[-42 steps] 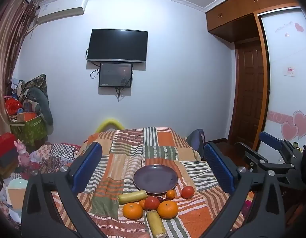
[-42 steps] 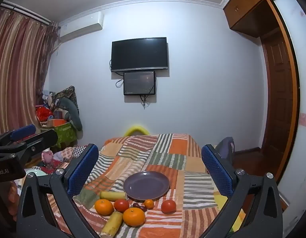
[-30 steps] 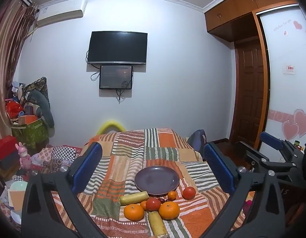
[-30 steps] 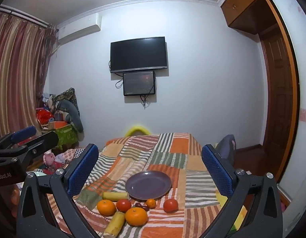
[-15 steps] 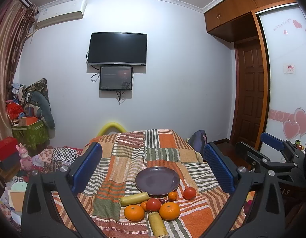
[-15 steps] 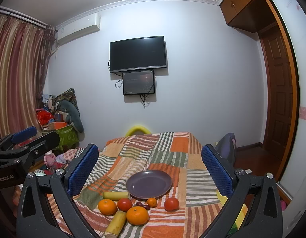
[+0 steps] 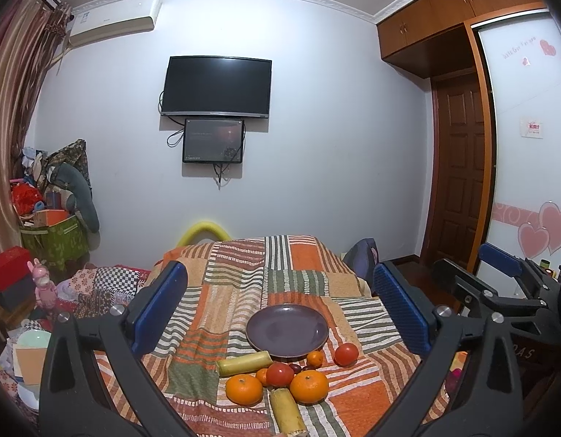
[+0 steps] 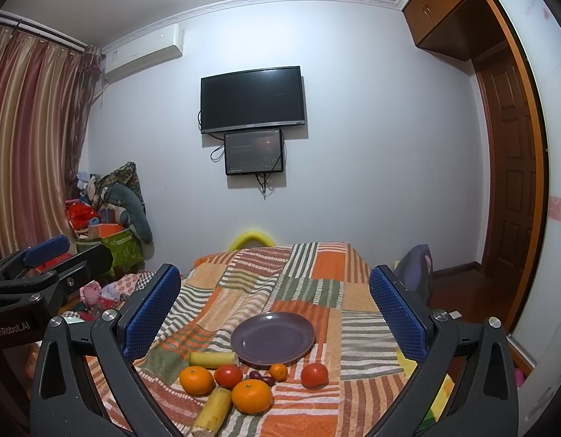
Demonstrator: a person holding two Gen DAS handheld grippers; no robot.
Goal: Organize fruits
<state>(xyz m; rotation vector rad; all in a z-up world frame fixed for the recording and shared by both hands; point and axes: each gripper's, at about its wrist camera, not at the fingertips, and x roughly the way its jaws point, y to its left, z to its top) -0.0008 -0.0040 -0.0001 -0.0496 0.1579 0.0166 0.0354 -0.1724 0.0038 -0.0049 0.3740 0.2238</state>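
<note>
Left gripper: jaws spread wide, nothing between them, held above the bed. Right gripper: same, wide apart and empty.

Ahead of and below both claws, on the striped blanket: the purple plate, bare. Nearer the claws than the plate, the fruit lies loose: two large oranges, two tomatoes, a small orange, two pale yellow sticks.

Risks, as I judge them:
- Round fruit on soft bedding may roll if nudged on approach.
- Pieces sit packed together; closing on one may shove its neighbour.
- Tomatoes likely bruise under a hard squeeze.

Hard to make out:
- The dark small things between tomato and small orange; grapes or dates, cannot tell.
- The near stick is cut off at the frame edge.
- What the sticks are is unclear.
</note>
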